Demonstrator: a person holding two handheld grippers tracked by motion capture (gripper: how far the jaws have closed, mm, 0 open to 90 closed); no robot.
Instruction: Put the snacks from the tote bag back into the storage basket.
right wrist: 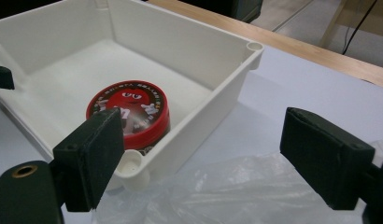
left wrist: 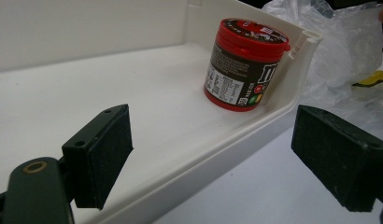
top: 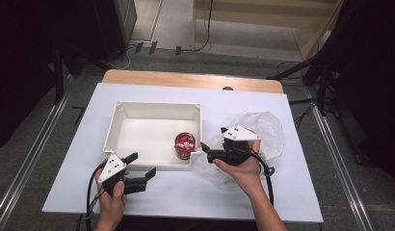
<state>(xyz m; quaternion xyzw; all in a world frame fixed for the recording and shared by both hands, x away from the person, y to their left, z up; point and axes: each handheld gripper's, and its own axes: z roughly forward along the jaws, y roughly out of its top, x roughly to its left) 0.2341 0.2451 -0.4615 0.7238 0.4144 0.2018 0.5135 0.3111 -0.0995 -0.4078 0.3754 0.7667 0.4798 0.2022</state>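
- The counter (top: pixel 186 192), draped in white with a wooden strip showing along its far edge, carries everything here; bare white room lies along the left and near edges.
- A white open-topped bin (top: pixel 119 126) sits left of centre on the counter, walls upright, its floor bare apart from one item.
- A crumpled clear plastic bag (top: pixel 268 127) lies just right of the bin, touching its near right corner; in the left claw view something yellow shows within its folds.
- The right claw (top: pixel 204 150), in the person's right hand, points left at the bin's near right corner from over the bag; its jaws stand wide apart with nothing between them.
- The left claw (top: pixel 142 164), in the left hand, sits at the bin's near wall, angled to the right; its jaws stand wide apart, one over the bin's floor and one outside the wall, clamping nothing.
- A red-lidded candy tub (top: pixel 184 146) stands upright in the bin's near right corner, close against the right wall, a red cartoon face on its lid.
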